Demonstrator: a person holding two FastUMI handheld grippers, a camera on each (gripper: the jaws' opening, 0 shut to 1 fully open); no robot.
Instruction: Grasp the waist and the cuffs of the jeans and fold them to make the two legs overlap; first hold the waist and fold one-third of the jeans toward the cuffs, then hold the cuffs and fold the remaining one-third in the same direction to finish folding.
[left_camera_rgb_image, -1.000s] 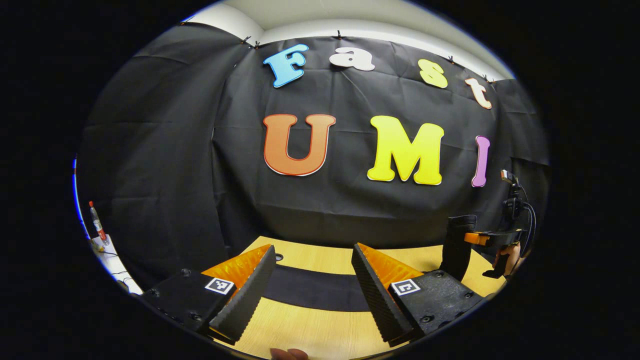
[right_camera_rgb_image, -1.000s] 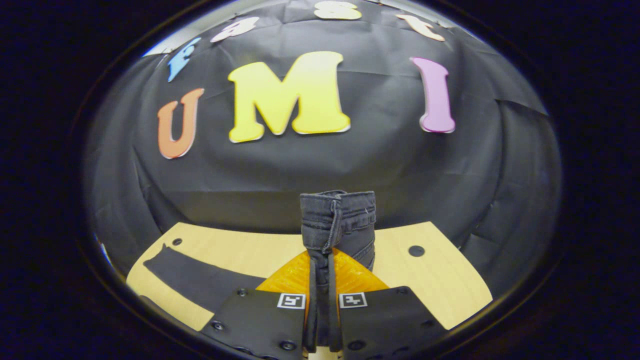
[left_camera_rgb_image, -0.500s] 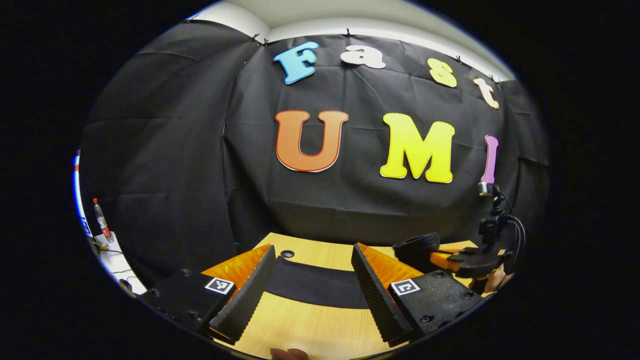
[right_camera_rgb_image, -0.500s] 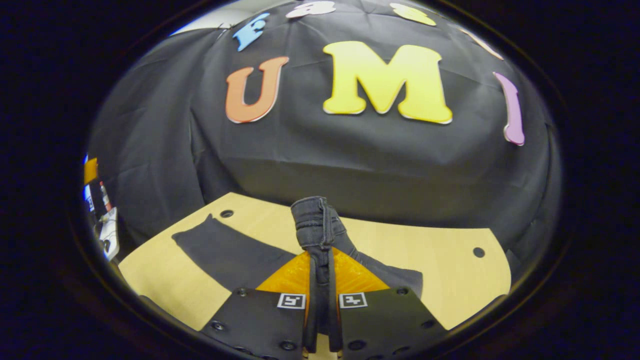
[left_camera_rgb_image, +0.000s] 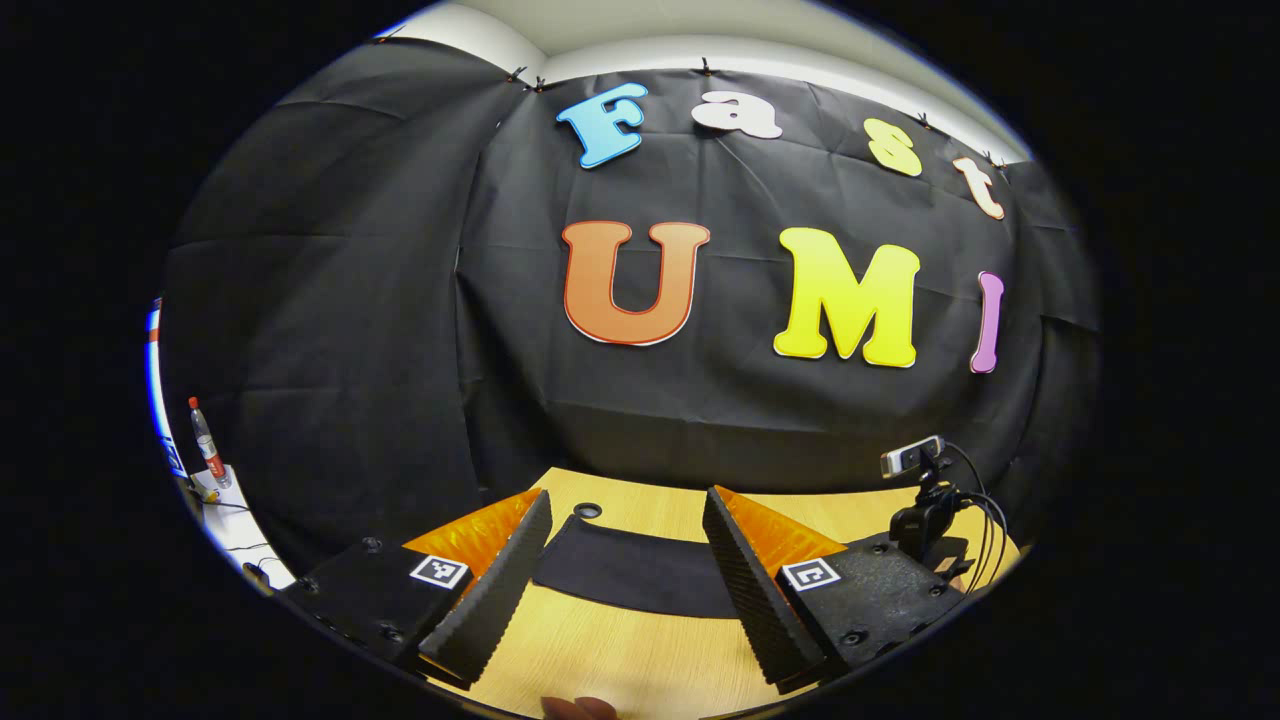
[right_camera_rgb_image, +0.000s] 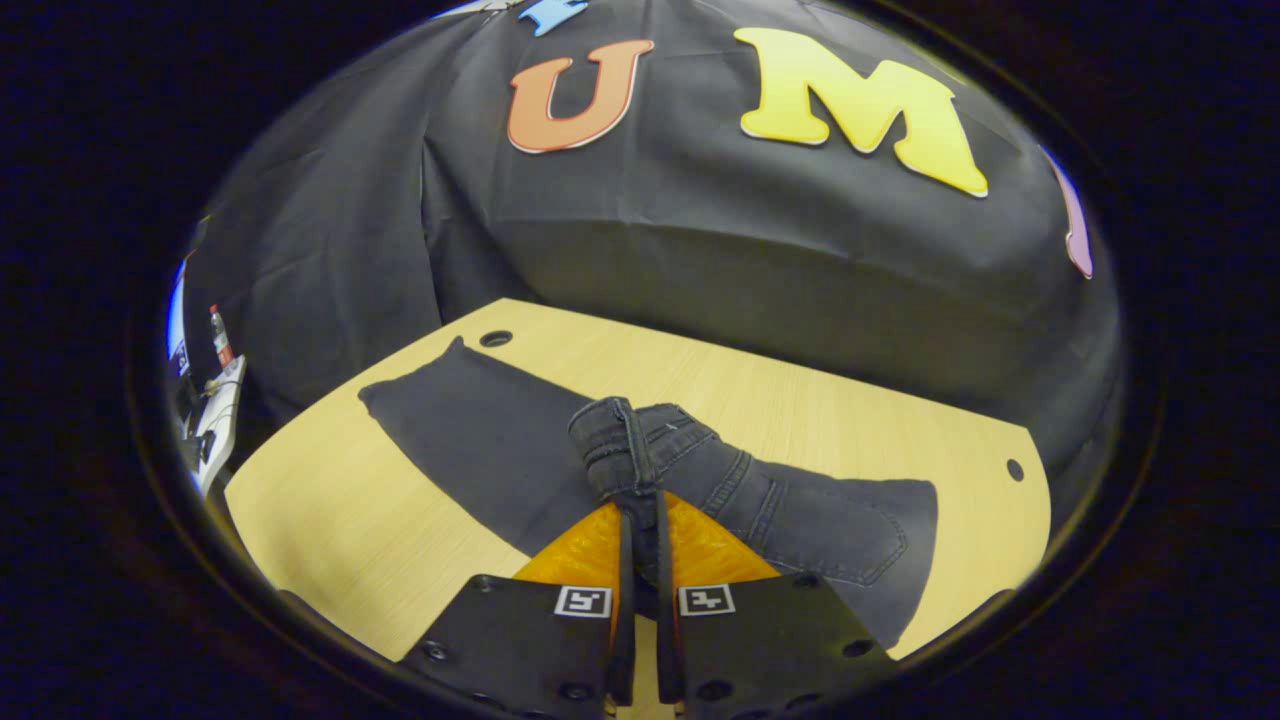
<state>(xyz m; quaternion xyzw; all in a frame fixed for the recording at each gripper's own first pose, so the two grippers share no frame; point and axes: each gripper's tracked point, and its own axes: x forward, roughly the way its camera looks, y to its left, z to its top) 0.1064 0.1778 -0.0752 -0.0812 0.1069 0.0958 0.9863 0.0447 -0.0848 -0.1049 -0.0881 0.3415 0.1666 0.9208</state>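
Dark grey jeans (right_camera_rgb_image: 480, 440) lie folded lengthwise across the wooden table (right_camera_rgb_image: 340, 520), the legs running toward the far left. My right gripper (right_camera_rgb_image: 641, 505) is shut on the bunched waist (right_camera_rgb_image: 610, 440), held low over the legs, with the seat and back pocket (right_camera_rgb_image: 830, 530) draped to the right. In the left gripper view my left gripper (left_camera_rgb_image: 628, 510) stands open just above the table, and a flat strip of the jeans leg (left_camera_rgb_image: 630, 572) lies beyond its fingers. The other gripper (left_camera_rgb_image: 930, 520), with cables, shows low at the right.
A bottle (left_camera_rgb_image: 205, 445) stands on a white surface left of the table, also visible as the bottle (right_camera_rgb_image: 220, 335) in the right gripper view. Round holes (right_camera_rgb_image: 495, 338) (right_camera_rgb_image: 1015, 468) mark the table's far corners. A person's fingertip (left_camera_rgb_image: 580, 708) shows at the bottom edge.
My right gripper has swung down and leftward with the waist, from held high to low over the legs. The left gripper has barely moved and stays open.
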